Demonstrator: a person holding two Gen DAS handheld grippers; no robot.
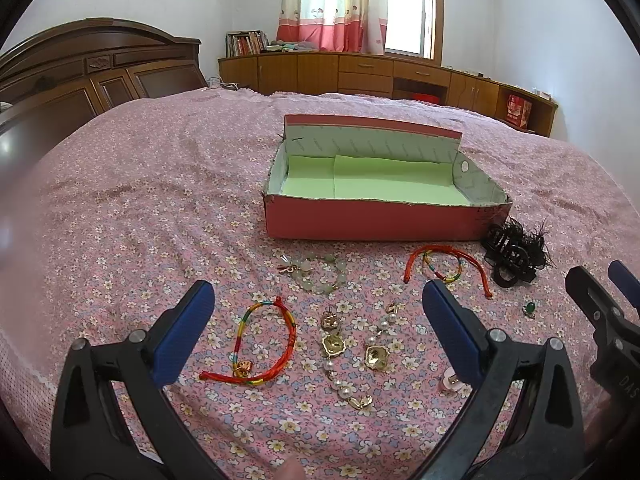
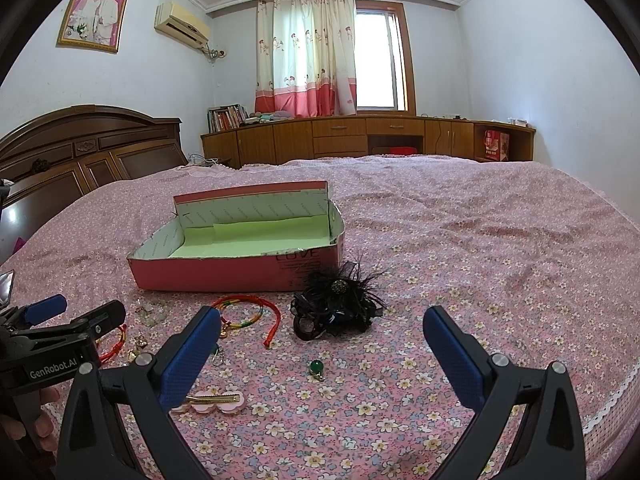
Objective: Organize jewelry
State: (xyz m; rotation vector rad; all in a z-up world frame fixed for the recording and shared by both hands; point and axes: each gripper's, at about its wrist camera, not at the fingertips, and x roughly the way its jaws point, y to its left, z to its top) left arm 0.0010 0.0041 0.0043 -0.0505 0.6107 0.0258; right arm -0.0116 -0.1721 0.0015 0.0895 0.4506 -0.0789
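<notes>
Both the left gripper (image 1: pixel 318 308) and right gripper (image 2: pixel 322 334) hover spread wide and empty over the floral pink bedspread (image 1: pixel 140 200), where bracelets, a pearl-and-gold necklace (image 1: pixel 352 354) and black feathered hair clip (image 2: pixel 340 300) lie just before the open pink cardboard box (image 1: pixel 372 216).

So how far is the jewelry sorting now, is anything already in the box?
Nothing looks done yet: the pink box shows only its green lining. Nothing is in hand; the left gripper and right gripper are both open and empty. Left on the bedspread: jade bead bracelet, two cord bracelets, pearl pieces, green ring, black feather hair clip, pink barrette.
</notes>
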